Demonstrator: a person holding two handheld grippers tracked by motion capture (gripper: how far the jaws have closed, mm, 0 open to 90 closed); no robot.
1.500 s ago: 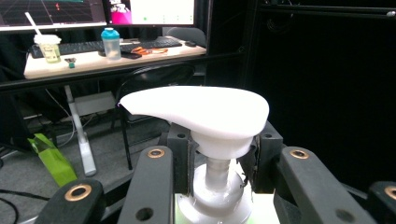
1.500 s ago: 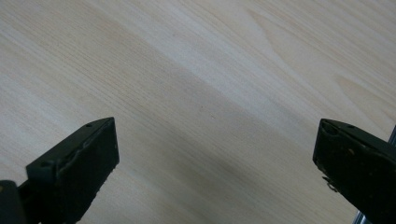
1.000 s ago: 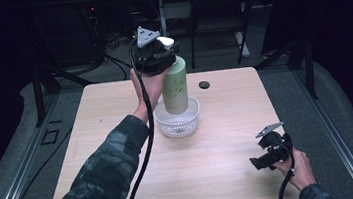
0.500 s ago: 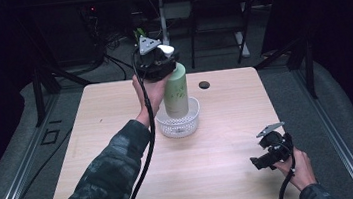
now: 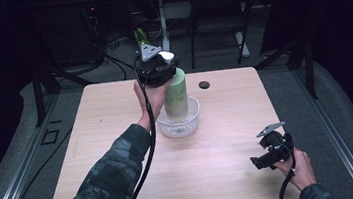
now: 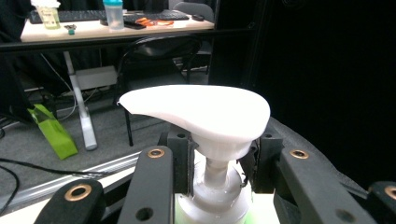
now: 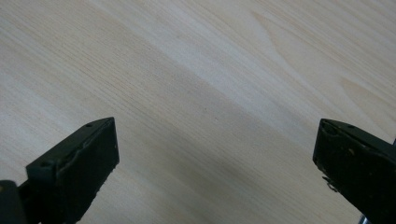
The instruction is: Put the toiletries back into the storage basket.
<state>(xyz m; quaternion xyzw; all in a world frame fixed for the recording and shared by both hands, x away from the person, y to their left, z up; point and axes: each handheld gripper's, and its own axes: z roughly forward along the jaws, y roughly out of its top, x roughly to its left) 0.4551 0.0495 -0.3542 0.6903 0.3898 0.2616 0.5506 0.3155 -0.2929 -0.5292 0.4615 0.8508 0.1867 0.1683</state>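
A pale green pump bottle [image 5: 176,95] with a white pump head [image 5: 166,56] stands tilted in a clear ribbed bowl [image 5: 182,124] at the table's middle back. My left gripper [image 5: 161,71] is shut on the bottle's neck just under the pump head. In the left gripper view the black jaws hold the white neck [image 6: 216,171] from both sides below the pump head [image 6: 201,114]. My right gripper [image 5: 259,161] rests low near the table's front right corner. Its jaws stand wide open over bare wood [image 7: 210,116], holding nothing.
A small black round cap [image 5: 204,84] lies behind the bowl to the right. The light wooden table [image 5: 224,179] has free surface in front and at both sides. Beyond its far edge are chairs, cables and a desk with bottles [image 6: 113,14].
My left gripper and the bottle have come down and nearer, the bottle settling lower into the bowl. The right gripper has stayed put.
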